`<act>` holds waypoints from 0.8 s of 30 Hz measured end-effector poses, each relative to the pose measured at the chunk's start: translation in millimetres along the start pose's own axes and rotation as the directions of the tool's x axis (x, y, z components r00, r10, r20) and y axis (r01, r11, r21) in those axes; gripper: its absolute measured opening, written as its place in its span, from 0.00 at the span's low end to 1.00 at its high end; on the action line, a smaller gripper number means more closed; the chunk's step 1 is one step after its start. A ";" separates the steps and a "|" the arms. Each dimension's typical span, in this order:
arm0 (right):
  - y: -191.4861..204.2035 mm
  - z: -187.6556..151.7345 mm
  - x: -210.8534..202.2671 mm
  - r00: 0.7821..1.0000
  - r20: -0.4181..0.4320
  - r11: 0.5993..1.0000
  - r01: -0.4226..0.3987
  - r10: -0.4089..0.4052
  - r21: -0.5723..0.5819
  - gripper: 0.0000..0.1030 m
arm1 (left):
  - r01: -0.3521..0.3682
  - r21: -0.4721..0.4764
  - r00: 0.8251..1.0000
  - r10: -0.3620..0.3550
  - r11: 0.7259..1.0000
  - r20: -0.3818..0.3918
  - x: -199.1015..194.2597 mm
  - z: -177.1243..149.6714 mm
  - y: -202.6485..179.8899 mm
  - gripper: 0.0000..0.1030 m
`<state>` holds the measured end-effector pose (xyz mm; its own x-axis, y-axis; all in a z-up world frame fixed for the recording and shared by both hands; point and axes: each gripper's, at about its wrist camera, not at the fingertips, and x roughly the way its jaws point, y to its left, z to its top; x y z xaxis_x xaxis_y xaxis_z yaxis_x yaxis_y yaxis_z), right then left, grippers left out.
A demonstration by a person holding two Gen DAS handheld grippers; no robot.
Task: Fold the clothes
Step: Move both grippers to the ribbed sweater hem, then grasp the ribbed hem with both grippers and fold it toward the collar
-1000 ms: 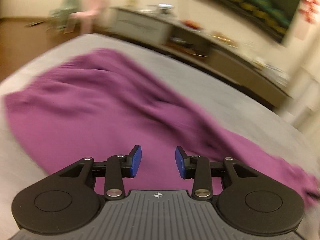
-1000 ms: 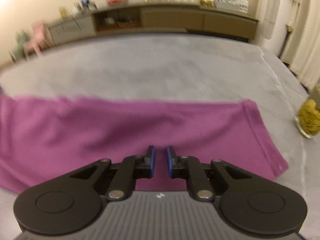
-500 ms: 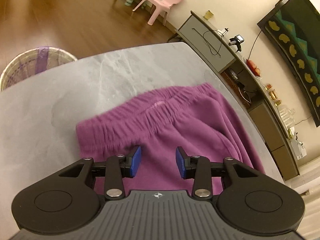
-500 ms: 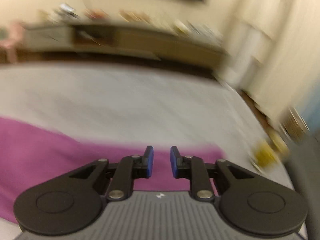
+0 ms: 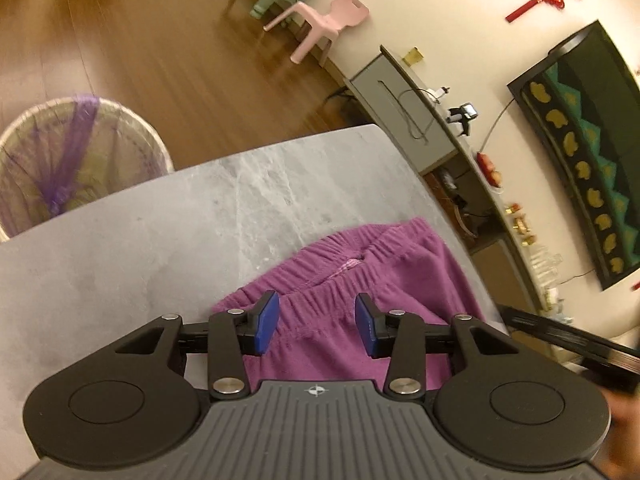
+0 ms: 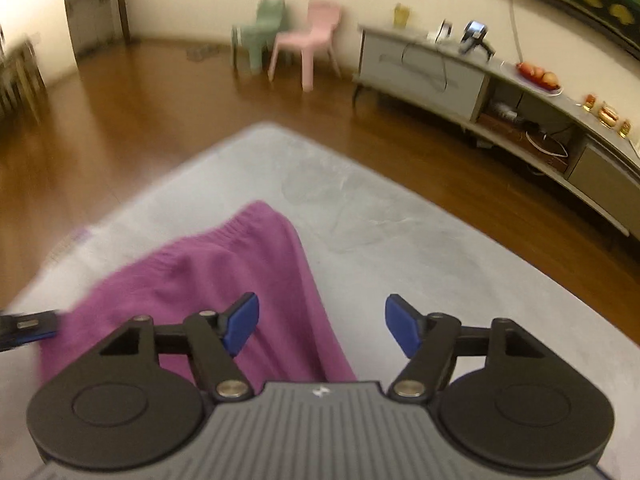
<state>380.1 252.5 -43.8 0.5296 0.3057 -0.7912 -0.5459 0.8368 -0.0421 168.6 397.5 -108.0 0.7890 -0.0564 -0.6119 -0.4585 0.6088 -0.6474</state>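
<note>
A pair of purple trousers (image 5: 360, 284) lies on the grey marble table (image 5: 180, 220), elastic waistband toward the far end. My left gripper (image 5: 317, 322) is open and empty, hovering just above the waistband. In the right wrist view the same purple trousers (image 6: 224, 276) lie left of centre. My right gripper (image 6: 322, 326) is open wide and empty, over the trousers' right edge and the bare table (image 6: 400, 240). The left gripper's tip (image 6: 28, 326) shows at the left edge of the right wrist view.
A wicker basket (image 5: 68, 160) with a purple net stands on the wooden floor beyond the table's left end. A pink chair (image 6: 308, 44) and a green chair (image 6: 260, 28) stand by the far wall. A long low sideboard (image 6: 500, 96) runs along the right.
Both grippers have swung to the waistband end of the trousers. The right gripper's jaws have opened wide from nearly closed. The left gripper stays open.
</note>
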 end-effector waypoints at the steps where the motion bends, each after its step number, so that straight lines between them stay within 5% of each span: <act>1: 3.5 5.4 21.0 0.999 -0.028 1.000 0.026 -0.026 -0.018 0.68 | 0.026 0.002 1.000 -0.026 1.000 -0.005 -0.5 1.7 -1.0 0.44; 3: 4.7 8.6 47.8 0.997 -0.080 1.000 0.023 -0.024 -0.015 0.59 | 0.079 0.023 0.997 -0.079 0.997 -0.005 -0.6 3.3 -6.7 0.44; 4: 5.1 10.0 60.8 0.994 -0.105 1.000 0.020 -0.021 -0.012 0.42 | 0.104 0.032 0.995 -0.104 0.994 -0.005 0.1 3.7 -9.7 0.44; 5: 4.4 10.4 67.7 0.992 -0.125 1.000 0.019 -0.020 -0.008 0.09 | 0.128 0.039 0.992 -0.128 0.991 -0.005 0.9 4.2 -12.3 0.44; 6: 3.5 10.8 73.9 0.989 -0.144 1.000 0.018 -0.019 -0.004 0.02 | 0.151 0.039 0.989 -0.151 0.988 -0.003 1.5 4.9 -13.0 0.44; 10: 17.8 7.0 14.0 0.998 0.060 1.000 -0.006 0.006 0.003 0.02 | 0.241 -0.022 0.971 -0.241 0.970 0.013 1.8 8.4 -5.8 0.51; 13: 51.7 -26.8 -77.2 0.960 0.270 0.995 -0.060 0.080 -0.083 0.02 | 0.343 -0.104 0.939 -0.341 0.934 0.031 -1.5 8.6 -0.1 0.67; 15: 79.3 -59.9 -113.2 0.939 0.317 0.983 -0.083 0.132 -0.163 0.02 | 0.408 -0.148 0.913 -0.407 0.901 0.034 -3.1 6.1 -0.4 0.75; 17: 107.4 -90.5 -118.7 0.942 0.314 0.970 -0.040 0.116 -0.240 0.02 | 0.448 -0.173 0.893 -0.450 0.877 0.028 -4.9 0.5 -3.9 0.80; 20: 130.2 -119.4 -99.0 0.959 0.270 0.959 -0.003 0.082 -0.282 0.02 | 0.440 -0.146 0.896 -0.443 0.886 0.010 -9.8 -8.9 -11.6 0.87; 24: 137.0 -137.3 -91.1 0.962 0.261 0.971 -0.009 0.074 -0.240 0.02 | 0.342 -0.103 0.935 -0.349 0.934 -0.059 -2.2 -21.8 -17.0 0.90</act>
<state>167.9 276.9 -61.3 0.6393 0.4746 -0.6050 -0.6907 0.7003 -0.1805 165.7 370.1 -105.6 0.8740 -0.3119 -0.3726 -0.2002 0.4677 -0.8609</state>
